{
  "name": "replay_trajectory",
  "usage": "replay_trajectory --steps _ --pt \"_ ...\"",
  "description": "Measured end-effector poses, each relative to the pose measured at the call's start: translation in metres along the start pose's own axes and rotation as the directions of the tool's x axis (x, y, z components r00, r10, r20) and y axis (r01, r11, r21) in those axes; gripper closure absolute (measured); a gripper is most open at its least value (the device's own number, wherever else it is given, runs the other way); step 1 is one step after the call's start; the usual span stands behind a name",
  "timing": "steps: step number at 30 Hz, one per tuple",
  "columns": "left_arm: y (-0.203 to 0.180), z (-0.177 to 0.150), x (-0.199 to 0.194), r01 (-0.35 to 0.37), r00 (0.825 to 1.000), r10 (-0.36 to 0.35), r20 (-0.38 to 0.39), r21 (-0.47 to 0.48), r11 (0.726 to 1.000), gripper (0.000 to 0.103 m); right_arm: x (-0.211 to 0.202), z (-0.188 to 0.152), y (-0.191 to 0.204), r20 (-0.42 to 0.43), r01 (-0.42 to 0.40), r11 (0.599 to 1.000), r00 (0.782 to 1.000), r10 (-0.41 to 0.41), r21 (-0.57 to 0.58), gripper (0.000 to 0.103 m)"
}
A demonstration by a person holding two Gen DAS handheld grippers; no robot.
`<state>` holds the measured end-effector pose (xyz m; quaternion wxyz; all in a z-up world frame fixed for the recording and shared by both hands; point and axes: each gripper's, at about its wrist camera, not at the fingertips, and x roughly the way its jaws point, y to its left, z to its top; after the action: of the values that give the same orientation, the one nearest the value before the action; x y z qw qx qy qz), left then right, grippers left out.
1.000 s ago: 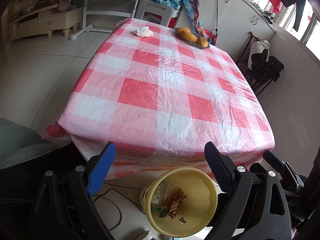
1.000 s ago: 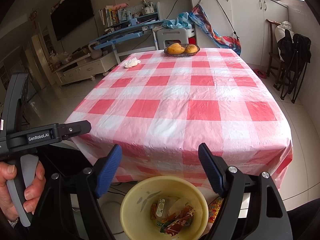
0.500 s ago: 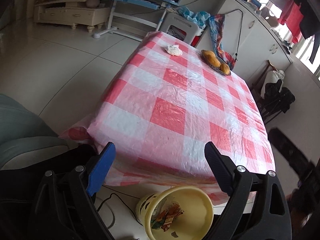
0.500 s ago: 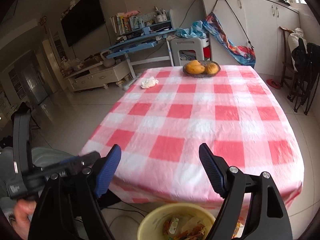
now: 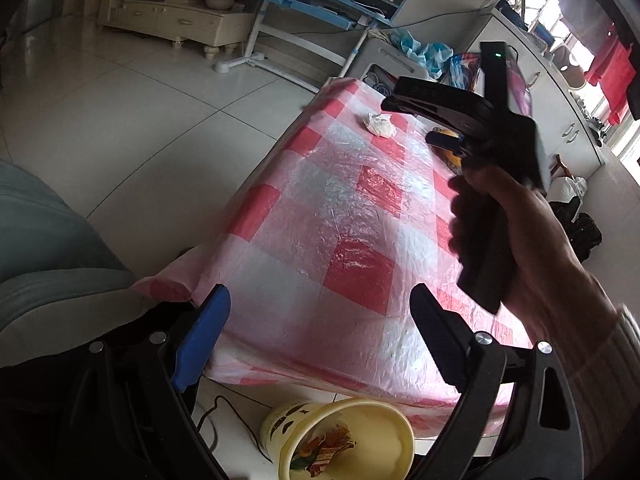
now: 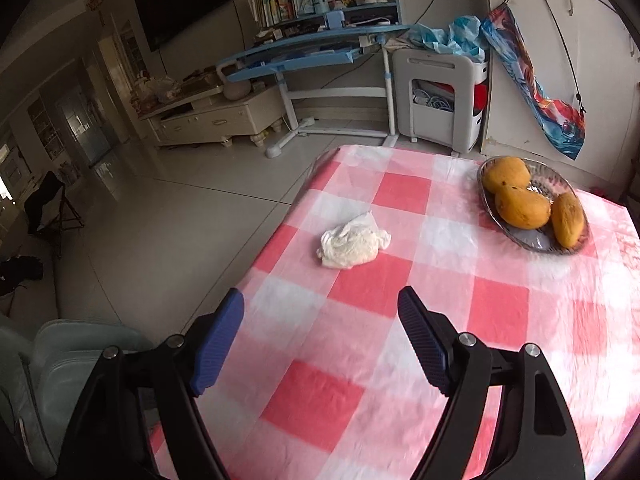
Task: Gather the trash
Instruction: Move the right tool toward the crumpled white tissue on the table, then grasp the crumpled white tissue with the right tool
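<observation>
Our right gripper (image 6: 320,336) hangs over the checked table (image 6: 500,312) with its jaws spread wide and nothing between them, nose pointed toward the far left corner. The crumpled white tissue (image 6: 352,242) lies ahead of it, slightly left of our centre line, on the cloth near the table's left edge and well apart from the fruit dish (image 6: 532,208) at the far right.

We judge the step in hand to be the reach for that tissue. To do it well, we carry the right gripper forward and a touch left until the wad sits squarely between the pads, then lower until the fingertips just brush the cloth. The tissue is soft and loose, so we close around its bulk, not on a stray flap that could tear or slip free. The plastic cloth looks thin and wrinkled; pressing down hard risks pinching it and dragging it along, so we keep the touch light.

Our left gripper (image 5: 316,336) waits at the near end of the table, also wide open and empty, above the yellow bin (image 5: 340,436) on the floor, which already holds wrappers. We judge that the tissue belongs there once lifted.
</observation>
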<state>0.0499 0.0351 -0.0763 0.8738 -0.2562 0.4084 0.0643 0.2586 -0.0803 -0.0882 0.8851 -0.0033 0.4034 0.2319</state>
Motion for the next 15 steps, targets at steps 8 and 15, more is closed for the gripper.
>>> replay_trajectory --steps 8,15 --pt "0.012 0.004 0.006 -0.023 0.999 0.021 -0.042 -0.051 0.998 0.015 0.059 0.016 -0.006 -0.072 0.091 0.996 0.993 -0.092 -0.009 0.049" --pt "0.009 0.004 0.005 -0.028 0.999 0.027 -0.041 -0.043 0.999 0.015 0.029 -0.002 -0.005 -0.043 0.042 0.997 0.998 -0.045 -0.062 0.075"
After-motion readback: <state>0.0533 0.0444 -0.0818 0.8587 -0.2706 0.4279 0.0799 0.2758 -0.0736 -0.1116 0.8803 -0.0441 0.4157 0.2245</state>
